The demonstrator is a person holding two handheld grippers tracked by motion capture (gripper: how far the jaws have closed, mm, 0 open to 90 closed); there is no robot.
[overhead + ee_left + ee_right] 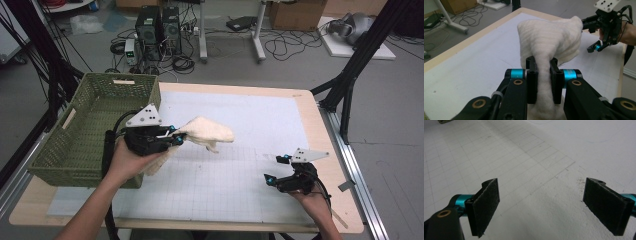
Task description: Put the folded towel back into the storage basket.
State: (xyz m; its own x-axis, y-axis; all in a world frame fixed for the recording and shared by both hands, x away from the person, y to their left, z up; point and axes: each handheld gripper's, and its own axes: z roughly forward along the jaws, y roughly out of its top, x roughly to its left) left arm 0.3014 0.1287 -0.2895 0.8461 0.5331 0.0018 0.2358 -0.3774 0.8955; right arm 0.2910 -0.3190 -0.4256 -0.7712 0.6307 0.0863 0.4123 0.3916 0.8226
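Observation:
A cream-white cloth [207, 132] hangs in the air beside the green basket [100, 95], with my left gripper [176, 136] shut on a bunched fold of it. In the left gripper view the cloth [549, 40] bulges out past the jaws, and my left gripper [543, 80] pinches a narrow neck of the fabric. My right gripper [274, 169] rests low over the white gridded mat [240, 190] at the front right, jaws wide apart. In the right gripper view my right gripper [541, 207] has nothing between its pads [486, 202].
The green woven basket stands on the table's left side, its near wall close to my left hand. The mat covers most of the wooden table [325, 150]. Black tripod legs [350, 75] stand off the right edge, with computers and cables on the floor behind.

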